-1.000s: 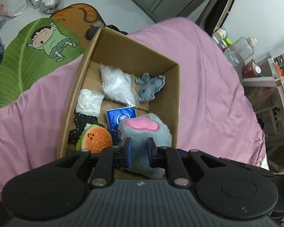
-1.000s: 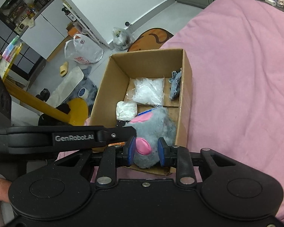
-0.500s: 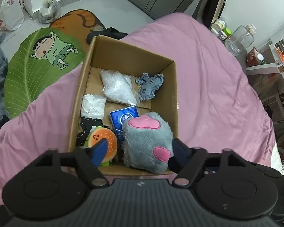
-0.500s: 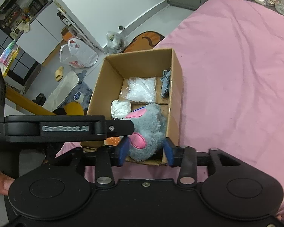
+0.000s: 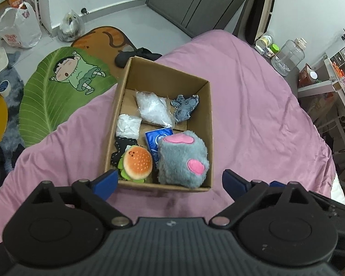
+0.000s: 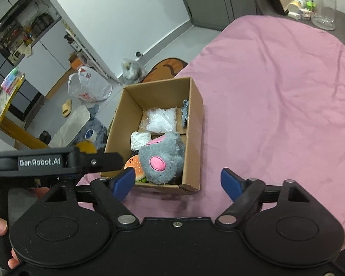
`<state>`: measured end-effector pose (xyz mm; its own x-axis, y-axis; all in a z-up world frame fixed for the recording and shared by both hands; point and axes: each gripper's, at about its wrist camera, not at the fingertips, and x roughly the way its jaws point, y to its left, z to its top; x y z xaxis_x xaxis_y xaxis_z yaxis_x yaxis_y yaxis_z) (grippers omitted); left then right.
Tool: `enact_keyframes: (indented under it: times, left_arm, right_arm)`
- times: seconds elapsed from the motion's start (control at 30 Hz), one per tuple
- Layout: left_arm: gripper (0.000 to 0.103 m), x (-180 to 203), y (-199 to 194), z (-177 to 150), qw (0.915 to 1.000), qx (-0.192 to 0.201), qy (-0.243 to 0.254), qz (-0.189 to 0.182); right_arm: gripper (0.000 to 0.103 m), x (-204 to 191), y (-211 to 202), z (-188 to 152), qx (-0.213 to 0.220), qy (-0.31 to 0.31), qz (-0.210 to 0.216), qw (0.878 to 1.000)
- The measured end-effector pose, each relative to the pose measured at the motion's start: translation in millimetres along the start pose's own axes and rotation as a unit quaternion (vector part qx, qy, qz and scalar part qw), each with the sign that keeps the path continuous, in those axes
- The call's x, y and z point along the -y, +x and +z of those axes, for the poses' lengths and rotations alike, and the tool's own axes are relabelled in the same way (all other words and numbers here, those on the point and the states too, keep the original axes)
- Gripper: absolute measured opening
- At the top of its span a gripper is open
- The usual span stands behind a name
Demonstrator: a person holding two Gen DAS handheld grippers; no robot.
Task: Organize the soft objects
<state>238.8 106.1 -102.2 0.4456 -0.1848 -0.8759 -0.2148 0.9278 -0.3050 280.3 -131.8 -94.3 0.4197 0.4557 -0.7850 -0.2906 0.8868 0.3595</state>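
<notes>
Left gripper point(image 5: 168, 182): jaws spread wide, holding nothing, hovering over the near wall of the cardboard box point(image 5: 208, 124).
Right gripper point(image 6: 178, 180): jaws also wide apart and empty, just short of the same box point(image 6: 195, 138).
Grey paw plush point(image 5: 183, 158): lies in the box's near right corner, pink pads up, pressed against the right wall.
Burger plush point(image 5: 137, 162): near left corner, touching the grey paw.
Other contents: blue tissue pack point(image 5: 157, 139) half under the paw; black dotted cloth point(image 5: 122, 147); white wad point(image 5: 128, 126); clear bag of white stuff point(image 5: 153, 109); denim scrap point(image 5: 184, 107) at the far right.
Box edges: 4 upright walls, open top; free space remains mostly at the far end.
Open room: pink bedspread point(image 5: 253, 115) lies bare to the right of the box.
Hidden: the box's right wall hides most of the denim scrap in the right view; the left gripper's body covers part of the burger there.
Room: leaf-shaped cartoon rug point(image 5: 57, 87) and white plastic bag point(image 5: 18, 30) on the floor beyond the bed.
</notes>
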Motion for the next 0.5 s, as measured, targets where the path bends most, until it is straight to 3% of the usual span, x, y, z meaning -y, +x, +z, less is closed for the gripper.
enact_keyframes:
  times: [0.1, 0.37, 0.5]
  left_arm:
    - [0.103, -1, -14, -7, 0.9999, 0.013, -0.002, 0.002]
    - [0.103, -6, -53, -27, 0.9985, 0.050, 0.010, 0.019]
    - [0.103, -9, -73, -39, 0.9970, 0.072, 0.015, 0.022]
  right_arm:
    - [0.091, 2, -12, -4, 0.014, 0.002, -0.001, 1.000]
    - [0.103, 1, -42, -13, 0.051, 0.013, 0.001, 0.999]
    - [0.103, -1, -56, -20, 0.071, 0.017, 0.004, 0.997]
